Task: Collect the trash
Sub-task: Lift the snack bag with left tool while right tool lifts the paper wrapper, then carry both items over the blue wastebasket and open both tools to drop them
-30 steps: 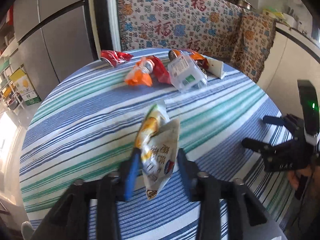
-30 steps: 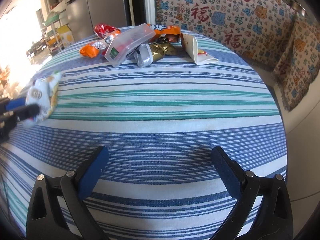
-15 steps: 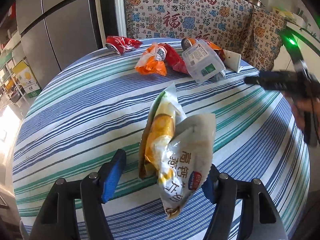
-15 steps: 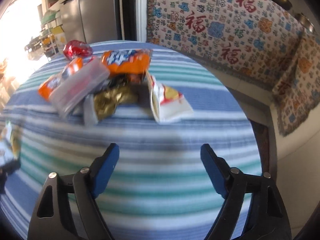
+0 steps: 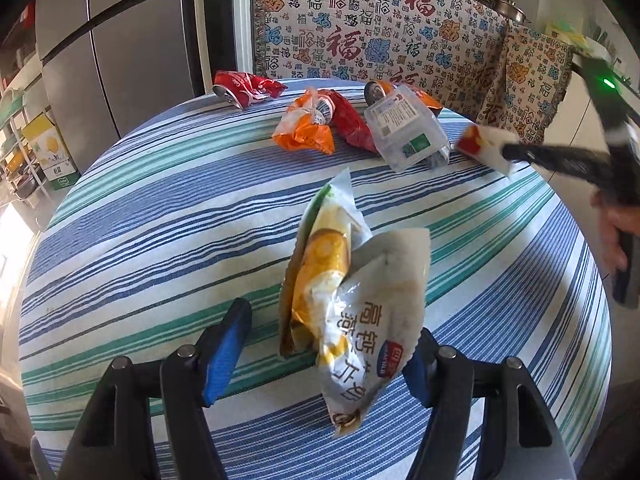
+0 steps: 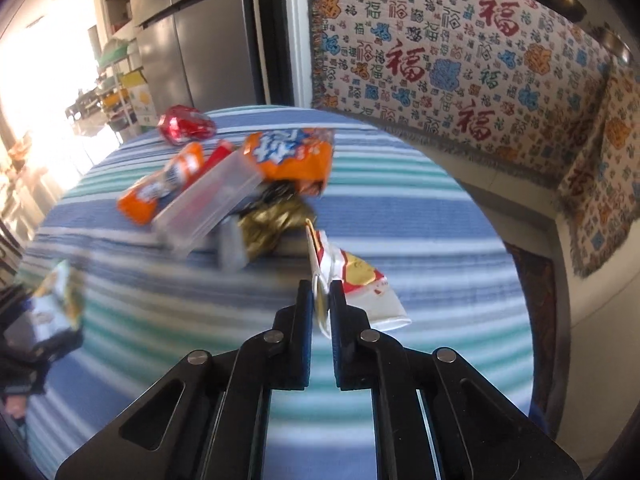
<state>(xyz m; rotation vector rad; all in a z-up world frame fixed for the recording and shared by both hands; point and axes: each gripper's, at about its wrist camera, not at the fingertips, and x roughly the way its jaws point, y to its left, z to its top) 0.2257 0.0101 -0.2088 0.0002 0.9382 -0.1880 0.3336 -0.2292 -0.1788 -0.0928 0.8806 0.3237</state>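
Two crumpled wrappers stand together on the striped tablecloth point(image 5: 160, 208): a yellow and green one point(image 5: 324, 256) and a white one with a red and blue logo point(image 5: 376, 320). My left gripper point(image 5: 328, 332) straddles them with its jaws open. Its left blue pad point(image 5: 224, 348) is clear of them, and the right pad is hidden behind the white wrapper. Farther right, my right gripper point(image 6: 321, 292) is shut on the edge of a white, red and yellow packet point(image 6: 360, 284). The left wrist view shows that packet point(image 5: 480, 142) at the black fingertips point(image 5: 510, 152).
At the table's far side lie a crushed red can point(image 5: 244, 88), an orange wrapper point(image 5: 304, 132), a red wrapper point(image 5: 352, 124), a clear plastic box point(image 5: 404, 132), gold foil point(image 6: 276, 220) and an orange snack bag point(image 6: 292, 156). A patterned cloth and a steel fridge stand behind.
My right gripper went forward to the far pile and its jaws closed on the white and red packet. My left gripper's jaws widened, and the two wrappers now stand loose between them.
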